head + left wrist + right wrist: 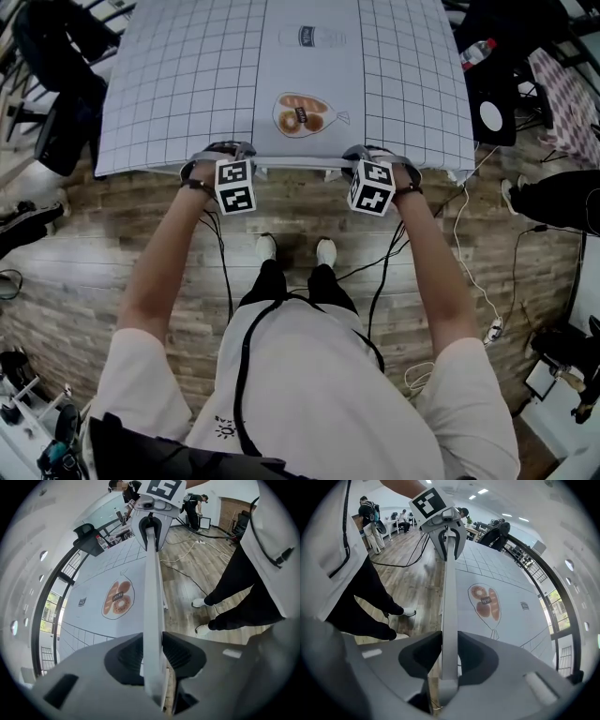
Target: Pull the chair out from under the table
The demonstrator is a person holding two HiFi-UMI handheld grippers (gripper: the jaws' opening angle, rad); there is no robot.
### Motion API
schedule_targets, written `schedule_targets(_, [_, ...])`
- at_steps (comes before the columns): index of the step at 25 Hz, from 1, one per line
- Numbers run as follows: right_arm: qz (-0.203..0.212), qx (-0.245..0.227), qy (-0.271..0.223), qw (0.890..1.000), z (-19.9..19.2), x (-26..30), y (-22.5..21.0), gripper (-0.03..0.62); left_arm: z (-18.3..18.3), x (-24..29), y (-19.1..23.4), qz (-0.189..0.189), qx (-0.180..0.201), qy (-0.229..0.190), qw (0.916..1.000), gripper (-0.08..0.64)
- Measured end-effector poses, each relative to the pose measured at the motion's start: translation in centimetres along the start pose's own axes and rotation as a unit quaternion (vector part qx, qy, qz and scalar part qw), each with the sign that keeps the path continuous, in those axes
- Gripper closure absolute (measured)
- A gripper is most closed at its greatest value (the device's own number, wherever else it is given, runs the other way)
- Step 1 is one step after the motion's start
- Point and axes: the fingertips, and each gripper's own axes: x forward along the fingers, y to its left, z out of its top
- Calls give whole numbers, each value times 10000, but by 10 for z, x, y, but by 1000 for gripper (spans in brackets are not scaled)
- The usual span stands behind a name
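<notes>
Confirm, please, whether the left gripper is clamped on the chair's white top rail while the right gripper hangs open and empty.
Not quite: the right gripper is not open and empty; the right gripper view shows it shut on the same white top rail. The left gripper is indeed clamped on that rail.

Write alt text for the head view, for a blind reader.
From above: a person stands at a table and holds a tool in each hand; the left tool and the right tool are both shut on the chair's white back at the table's near edge. The table has a grid cloth with a bread picture; the floor is wood.
</notes>
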Motion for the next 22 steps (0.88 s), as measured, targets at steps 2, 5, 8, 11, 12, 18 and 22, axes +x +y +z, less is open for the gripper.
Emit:
schedule_targets(2, [31, -62, 21, 10000, 0, 1, 0, 490, 0, 1, 0, -23, 43, 24, 10000, 446])
schedule_targets(5, [146, -129, 62, 9998, -2, 0, 2, 500, 1, 1, -2, -101, 76, 37, 9999, 451])
schedule_targets(8, [244, -116, 87, 9996, -2, 0, 3, 505, 1, 0, -4, -196, 130, 53, 9997, 460])
schedule_targets(11, [347, -79, 110, 9993, -2, 0, 4, 508, 1, -1, -4, -279, 126, 80, 9995, 465])
schedule_targets(12, [393, -59, 121, 9991, -2, -1, 5, 508, 1, -2, -5, -307, 119, 91, 9994, 466])
schedule_targets(18, [494, -4, 138, 9987, -2, -4, 16, 511, 2, -8, -16, -414, 101, 91, 9991, 471])
schedule_targets(22, [590, -13, 161, 9981, -2, -7, 25, 511, 3, -11, -25, -473, 87, 89, 9988, 471])
